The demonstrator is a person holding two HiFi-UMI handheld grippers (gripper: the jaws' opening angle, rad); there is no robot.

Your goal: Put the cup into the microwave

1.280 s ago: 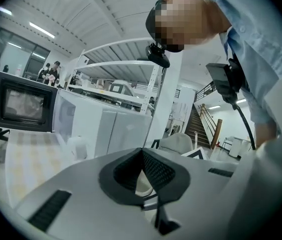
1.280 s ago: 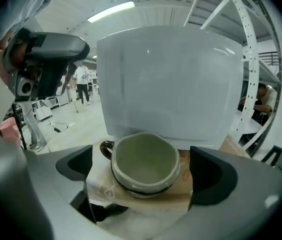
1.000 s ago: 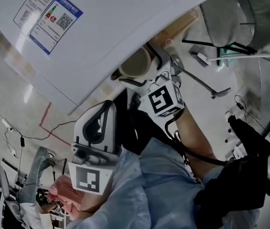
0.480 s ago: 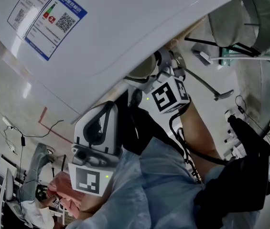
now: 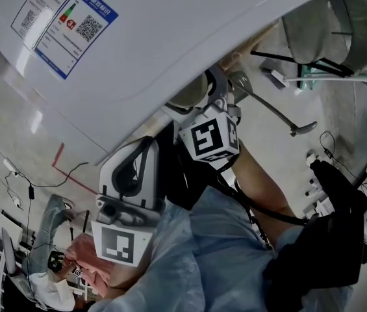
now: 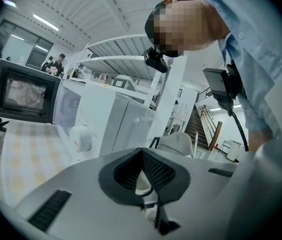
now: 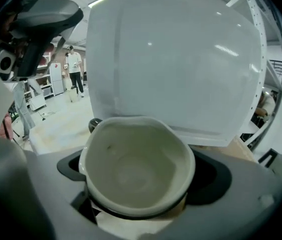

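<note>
A cream cup (image 7: pixel 137 170) sits between the jaws of my right gripper (image 7: pixel 140 156), which is shut on it; its inside looks bare. In the head view the right gripper (image 5: pixel 199 101) holds the cup (image 5: pixel 189 96) just under the front edge of the white microwave (image 5: pixel 151 38), which hides most of the cup. The microwave's white side (image 7: pixel 175 64) fills the right gripper view right behind the cup. My left gripper (image 5: pixel 139 153) is lower and to the left, shut on nothing. The left gripper view shows the microwave (image 6: pixel 98 121) with its dark door (image 6: pixel 26 96) swung open.
A grey chair (image 5: pixel 316 18) and a long-handled tool (image 5: pixel 277 114) are on the floor to the right. A thin cable (image 5: pixel 73 173) runs over the floor at the left. A person (image 7: pixel 74 66) stands far off. Black gear (image 5: pixel 342 194) lies at the right.
My right gripper has carried the cup left and in under the microwave's edge, so less of the cup shows now. The left gripper has stayed where it was.
</note>
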